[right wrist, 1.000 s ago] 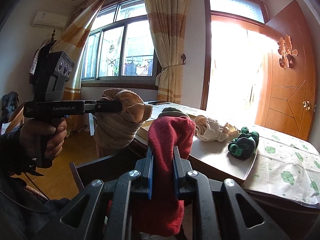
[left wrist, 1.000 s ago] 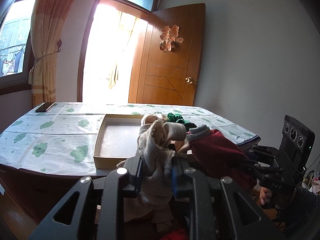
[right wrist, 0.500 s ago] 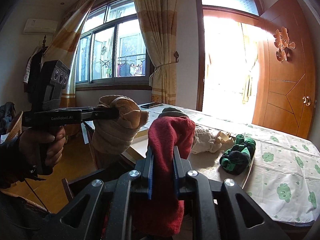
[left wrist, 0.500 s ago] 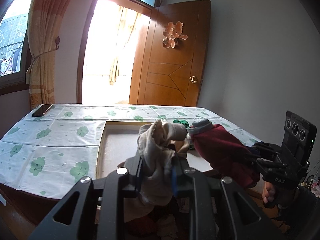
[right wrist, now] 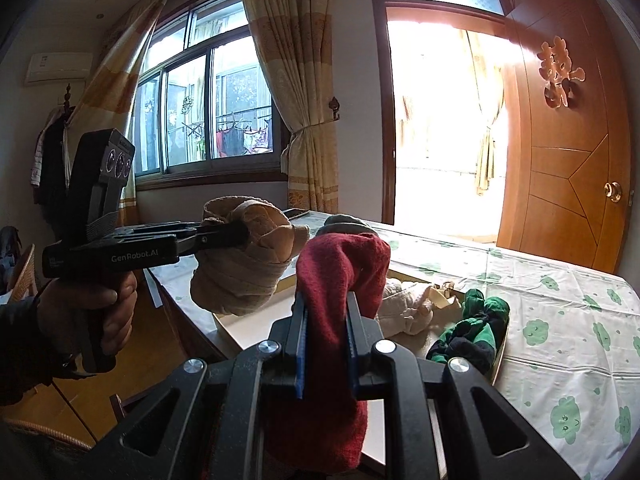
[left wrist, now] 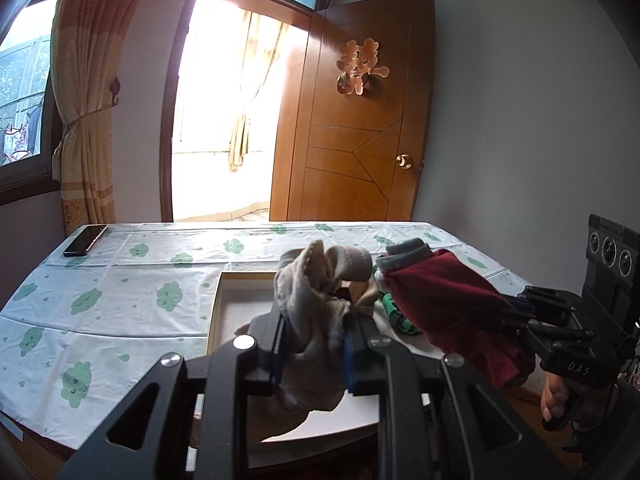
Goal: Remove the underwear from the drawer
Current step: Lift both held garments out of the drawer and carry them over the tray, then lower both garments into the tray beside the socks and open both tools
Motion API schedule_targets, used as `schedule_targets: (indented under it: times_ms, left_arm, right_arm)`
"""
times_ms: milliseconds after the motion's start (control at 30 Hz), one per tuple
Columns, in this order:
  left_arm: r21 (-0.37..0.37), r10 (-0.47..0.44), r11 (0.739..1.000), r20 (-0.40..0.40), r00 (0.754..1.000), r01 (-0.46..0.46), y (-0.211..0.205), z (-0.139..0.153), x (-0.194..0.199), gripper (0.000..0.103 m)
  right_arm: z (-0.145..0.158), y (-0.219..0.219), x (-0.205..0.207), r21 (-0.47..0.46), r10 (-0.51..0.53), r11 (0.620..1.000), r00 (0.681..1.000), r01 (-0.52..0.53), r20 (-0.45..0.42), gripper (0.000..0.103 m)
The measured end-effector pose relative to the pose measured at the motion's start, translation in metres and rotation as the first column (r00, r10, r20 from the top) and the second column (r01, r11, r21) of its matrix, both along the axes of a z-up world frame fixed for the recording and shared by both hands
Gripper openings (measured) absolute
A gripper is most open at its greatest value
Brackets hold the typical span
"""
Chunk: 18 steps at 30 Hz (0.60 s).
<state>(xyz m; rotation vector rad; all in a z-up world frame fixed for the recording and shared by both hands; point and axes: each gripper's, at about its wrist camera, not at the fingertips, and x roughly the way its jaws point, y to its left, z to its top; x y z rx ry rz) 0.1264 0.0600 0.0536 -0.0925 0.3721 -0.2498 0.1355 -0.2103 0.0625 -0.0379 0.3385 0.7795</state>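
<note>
Showing only rightward — cream garment

A bedroom table by a sunlit balcony doorway

A green-cloud tablecloth covers the table, with a dark phone near its far corner. The wooden door stands open, bearing a paper-cut ornament. Tied yellow curtains flank the window.

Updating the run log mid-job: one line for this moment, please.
left gripper: shut on beige garment | right gripper: shut on red garment | tray: green bundle inside
</note>
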Motion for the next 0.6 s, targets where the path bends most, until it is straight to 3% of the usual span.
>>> schedule_targets:
  times_ms: [400, 600]
  left_arm:
    - [-0.035, 0.049, 0.998, -0.069, 0.996, -0.051, 0.005, -0.004, 0.064, 0.020]
    - [-0.113, 0.074, 0.990, -0.132, 0.989, -0.089, 0.018, -0.008, 0.099, 0.020]
  right_arm:
    - [0.007, 0.009, 0.056, -0.032, -0.058, 0.998, 0.994, 0.055, -0.091, 0.017]
    - [0.014, 0.020, 0.087, -0.027, -0.079, 0.997, 0.986, 0.076, -0.150, 0.017]
